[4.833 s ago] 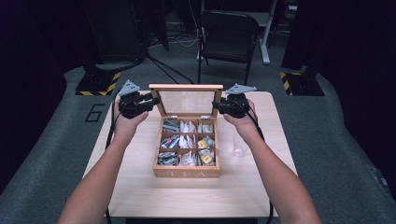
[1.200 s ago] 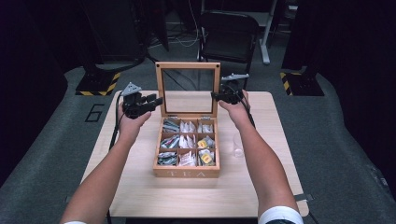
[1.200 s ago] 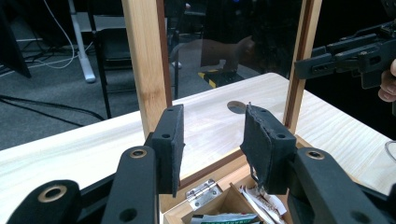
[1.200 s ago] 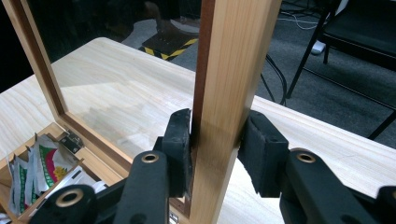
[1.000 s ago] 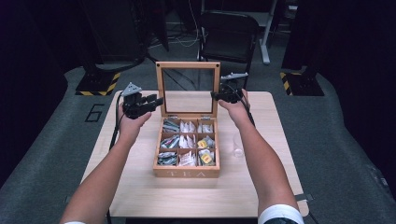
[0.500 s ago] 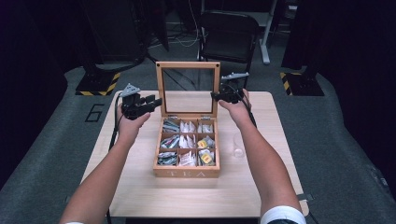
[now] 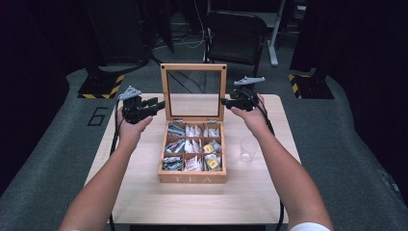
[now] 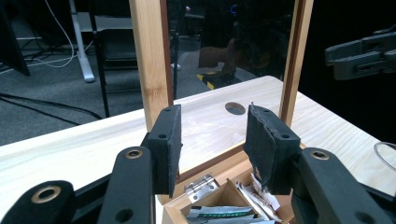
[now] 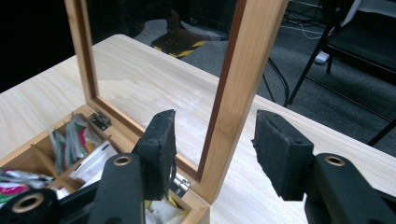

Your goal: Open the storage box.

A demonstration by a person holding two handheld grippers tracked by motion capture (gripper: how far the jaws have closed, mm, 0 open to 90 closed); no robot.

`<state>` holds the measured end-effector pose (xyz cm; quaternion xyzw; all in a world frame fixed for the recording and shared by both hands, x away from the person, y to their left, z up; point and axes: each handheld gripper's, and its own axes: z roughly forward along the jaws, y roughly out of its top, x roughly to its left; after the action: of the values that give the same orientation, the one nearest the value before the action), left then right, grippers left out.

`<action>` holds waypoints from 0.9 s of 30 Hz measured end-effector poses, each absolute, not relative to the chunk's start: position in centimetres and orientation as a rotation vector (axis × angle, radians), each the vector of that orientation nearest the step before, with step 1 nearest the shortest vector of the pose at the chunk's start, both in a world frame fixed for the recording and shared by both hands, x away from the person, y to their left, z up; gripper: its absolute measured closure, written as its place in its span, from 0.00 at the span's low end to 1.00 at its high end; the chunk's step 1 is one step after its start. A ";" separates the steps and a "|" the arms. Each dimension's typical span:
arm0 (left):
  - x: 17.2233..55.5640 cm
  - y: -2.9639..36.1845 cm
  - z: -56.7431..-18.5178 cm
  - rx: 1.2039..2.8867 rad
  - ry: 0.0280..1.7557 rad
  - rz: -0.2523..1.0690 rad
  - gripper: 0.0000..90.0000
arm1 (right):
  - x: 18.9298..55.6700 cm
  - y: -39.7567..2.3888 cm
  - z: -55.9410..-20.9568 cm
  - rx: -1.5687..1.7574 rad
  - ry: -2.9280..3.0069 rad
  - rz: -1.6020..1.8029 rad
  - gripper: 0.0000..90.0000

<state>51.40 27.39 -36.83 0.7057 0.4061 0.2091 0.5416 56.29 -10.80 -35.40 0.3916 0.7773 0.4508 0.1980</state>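
The glass lid (image 7: 193, 91) of the wooden tea box (image 7: 192, 177) now stands upright, raised since earlier. Left gripper (image 7: 153, 104) and right gripper (image 7: 226, 101) flank its side rails, jaws wide, gripping nothing. A clear glass (image 7: 248, 149) sits just right of the mid-table box.

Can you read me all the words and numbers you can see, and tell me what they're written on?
"TEA" on the front wall of the wooden tea box.
"6" on the grey floor mat left of the table.
The print on the tea bag packets inside the box is too small and blurred to read.
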 end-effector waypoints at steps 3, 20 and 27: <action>51.2 27.4 -36.7 1.677 0.961 0.499 0.62 | 55.6 -11.1 -35.1 1.090 2.170 1.289 0.52; 49.9 27.7 -36.1 1.670 0.931 0.491 0.60 | 51.5 -12.3 -35.0 0.998 2.205 1.291 0.51; 49.4 28.0 -36.1 1.670 0.938 0.491 0.60 | 49.7 -12.8 -35.9 0.959 2.224 1.298 0.58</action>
<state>49.36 28.00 -36.12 0.7055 0.3962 0.2073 0.5498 49.70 -12.77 -35.86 0.3423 0.7938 0.4633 0.1954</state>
